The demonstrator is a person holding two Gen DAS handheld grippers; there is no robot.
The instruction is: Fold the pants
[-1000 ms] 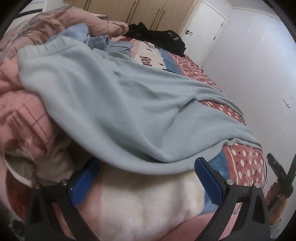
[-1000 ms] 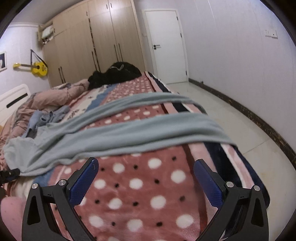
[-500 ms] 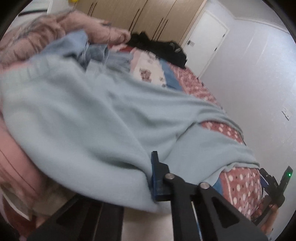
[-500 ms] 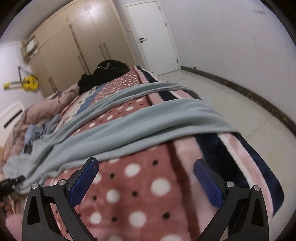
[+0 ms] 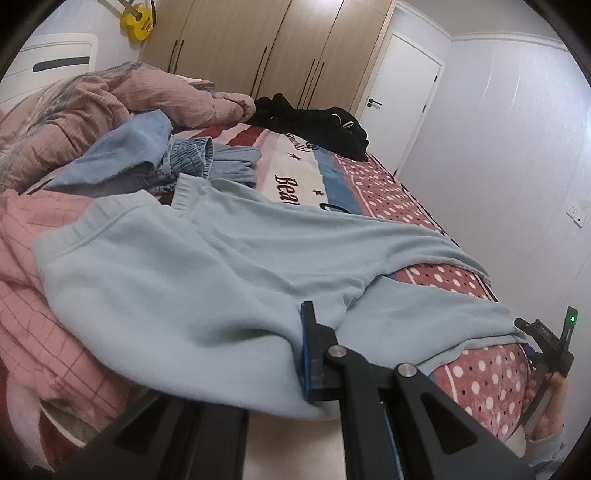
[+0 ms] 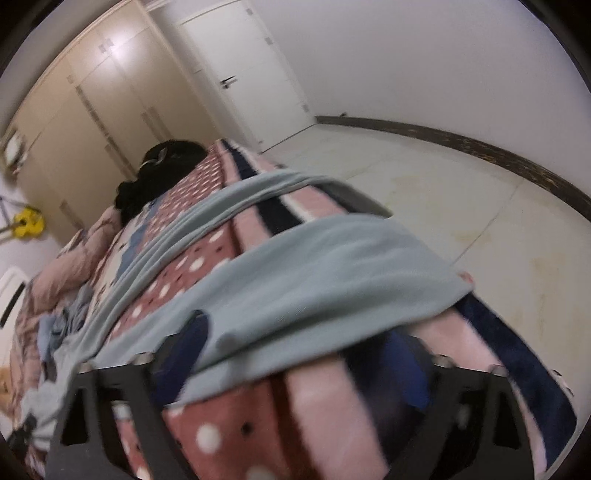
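Light blue-grey pants (image 5: 207,266) lie spread across the bed, waistband at the left, two legs running right. My left gripper (image 5: 295,354) is shut on the pants' near edge by the hip; cloth hides its left finger. In the right wrist view the near pant leg (image 6: 314,280) drapes to the bed's edge. My right gripper (image 6: 303,354) is open, its blue fingers (image 6: 192,339) straddling the leg's hem, with cloth over the tips. The view is blurred. The right gripper also shows in the left wrist view (image 5: 546,343).
The bed has a pink polka-dot blanket (image 5: 487,373). A pink checked quilt (image 5: 33,280), blue clothes (image 5: 147,155) and a black garment pile (image 5: 317,125) lie on it. Wardrobes (image 5: 258,48), a door (image 5: 399,92) and a yellow guitar (image 5: 136,22) stand behind. Bare floor (image 6: 461,192) lies right of the bed.
My left gripper has closed on the pants' near edge and lifted it slightly. My right gripper has moved forward and tilted, bringing its open fingers onto the near leg's hem.
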